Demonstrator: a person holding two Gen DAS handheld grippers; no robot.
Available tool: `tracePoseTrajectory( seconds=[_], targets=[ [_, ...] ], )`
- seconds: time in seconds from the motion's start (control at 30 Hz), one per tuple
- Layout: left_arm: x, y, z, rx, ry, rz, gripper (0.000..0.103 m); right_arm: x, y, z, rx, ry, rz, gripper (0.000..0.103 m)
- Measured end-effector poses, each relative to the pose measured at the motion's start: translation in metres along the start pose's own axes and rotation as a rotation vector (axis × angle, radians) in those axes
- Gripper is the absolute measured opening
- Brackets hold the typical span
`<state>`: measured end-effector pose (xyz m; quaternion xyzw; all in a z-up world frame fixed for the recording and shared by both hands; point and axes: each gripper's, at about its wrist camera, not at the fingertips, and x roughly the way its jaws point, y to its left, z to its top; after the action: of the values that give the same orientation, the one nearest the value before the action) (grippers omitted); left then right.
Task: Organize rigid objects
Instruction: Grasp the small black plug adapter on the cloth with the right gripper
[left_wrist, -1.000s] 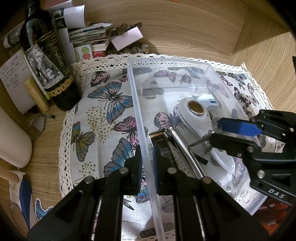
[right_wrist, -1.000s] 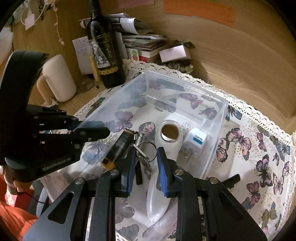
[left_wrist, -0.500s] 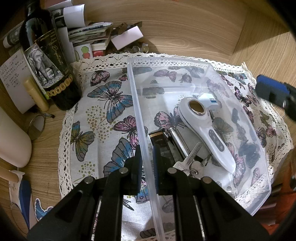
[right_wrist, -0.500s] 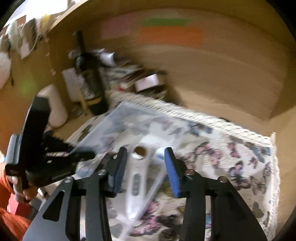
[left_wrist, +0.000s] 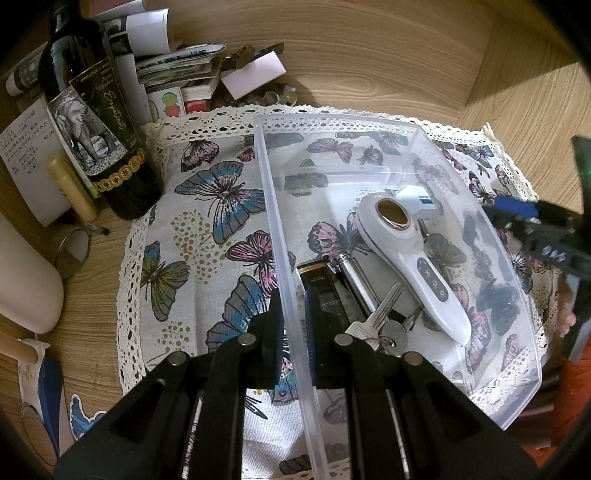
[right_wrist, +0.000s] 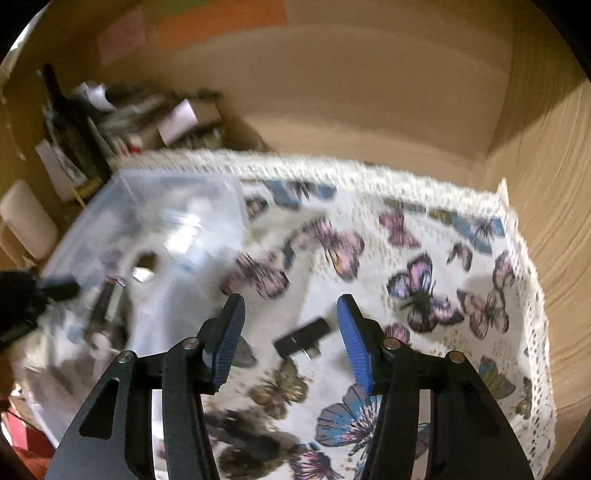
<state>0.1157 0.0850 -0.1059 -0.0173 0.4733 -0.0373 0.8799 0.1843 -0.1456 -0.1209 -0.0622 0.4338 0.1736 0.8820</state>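
Note:
A clear plastic bin (left_wrist: 424, 129) stands on the butterfly cloth. It holds a white handheld device (left_wrist: 410, 258), a white plug adapter (left_wrist: 417, 195), a silver tube (left_wrist: 356, 280), a black lighter-like case (left_wrist: 321, 291) and keys (left_wrist: 376, 321). My left gripper (left_wrist: 293, 317) is shut on the bin's left wall. My right gripper (right_wrist: 290, 332) is open above the cloth, over a small black object (right_wrist: 303, 338) lying to the right of the bin (right_wrist: 147, 221). The right wrist view is blurred.
A dark wine bottle (left_wrist: 96, 122), papers and small items (left_wrist: 192, 70) crowd the back left corner. A white cylinder (left_wrist: 26, 280) lies at the left. Wooden walls close the back and right. The lace-edged cloth (right_wrist: 443, 258) spreads to the right of the bin.
My right gripper let go of the keys in the bin, opened, and swung right out of the bin over the cloth. My left gripper has kept its hold on the bin wall.

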Motion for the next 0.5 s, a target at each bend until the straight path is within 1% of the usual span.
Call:
tracePoseTrajectory(
  seconds=[0.2,0.27,0.37,0.4,0.43,0.5],
  targets=[
    [0.000,0.000,-0.001,-0.001,0.004,-0.001,0.011,0.025,-0.010,-0.010,0.019,0.079,0.014,0.049],
    [0.000,0.000,-0.001,-0.002,0.004,-0.001,0.011,0.030,-0.011,-0.011,0.025,0.093,0.021,0.049],
    [0.000,0.000,-0.001,-0.001,0.003,-0.001,0.011,0.030,-0.009,-0.012,0.010,0.082,0.009,0.049],
    [0.000,0.000,-0.001,0.000,0.003,-0.001,0.011,0.029,-0.007,-0.012,0.001,0.079,0.003,0.044],
    [0.000,0.000,-0.001,-0.001,0.003,-0.001,0.011,0.029,-0.006,-0.012,-0.004,0.078,0.001,0.041],
    [0.000,0.000,-0.001,-0.001,0.004,-0.002,0.011,0.028,-0.004,-0.011,-0.011,0.075,-0.002,0.041]
  ],
)
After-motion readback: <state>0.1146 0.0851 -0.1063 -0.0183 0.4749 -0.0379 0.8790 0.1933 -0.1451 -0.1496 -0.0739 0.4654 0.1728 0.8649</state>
